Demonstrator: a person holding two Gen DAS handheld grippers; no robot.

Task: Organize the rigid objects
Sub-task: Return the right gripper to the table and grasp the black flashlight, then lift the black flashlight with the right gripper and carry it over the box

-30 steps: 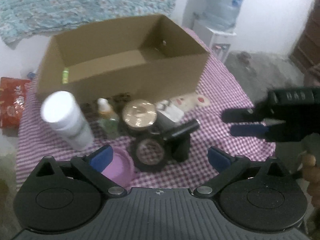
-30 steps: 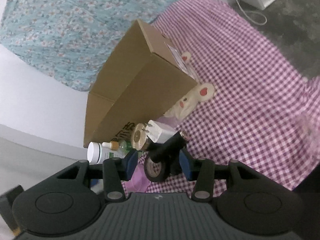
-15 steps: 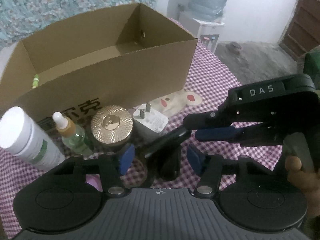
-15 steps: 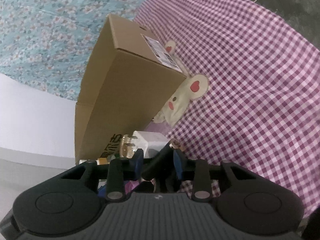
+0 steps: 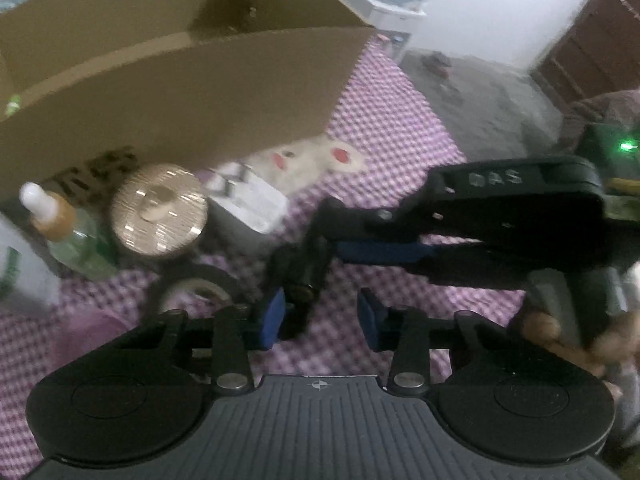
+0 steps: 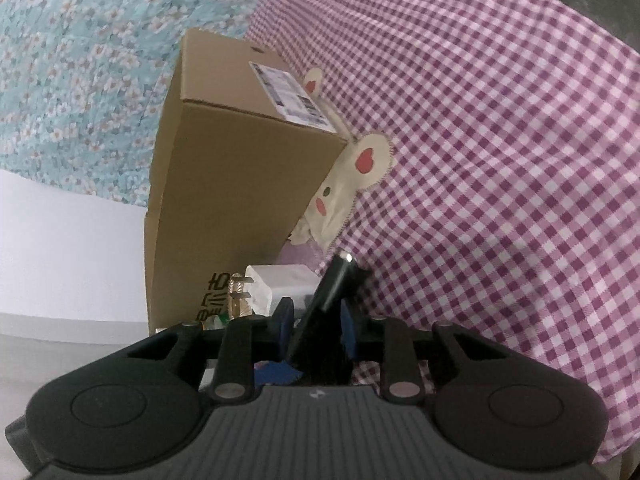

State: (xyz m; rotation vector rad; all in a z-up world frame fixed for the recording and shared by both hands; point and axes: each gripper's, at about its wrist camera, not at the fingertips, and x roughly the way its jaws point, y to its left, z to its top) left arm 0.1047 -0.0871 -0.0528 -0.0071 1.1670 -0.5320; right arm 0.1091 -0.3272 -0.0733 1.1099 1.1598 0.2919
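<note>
Two grippers meet at one black stick-shaped thing (image 5: 304, 276) that lies on the checked cloth (image 5: 400, 120), just in front of the long side of the cardboard box (image 5: 180, 92). From the left wrist, the left gripper (image 5: 320, 318) has been closing; its jaws are now narrow, the stick's lower end touches the left blue pad and the right pad is apart from it. The stick's long way runs up and away. The right gripper (image 5: 344, 240) comes in from the right side and holds the stick higher up. From the right wrist, the right gripper (image 6: 313, 322) has been closing too, and its pads press the black stick (image 6: 328, 292), which leans toward the box (image 6: 240, 168). Only the left view shows the gold lid (image 5: 159, 215), the dropper bottle (image 5: 68, 236) and the tape ring (image 5: 196, 292). Only the right view shows the grip up close.
</note>
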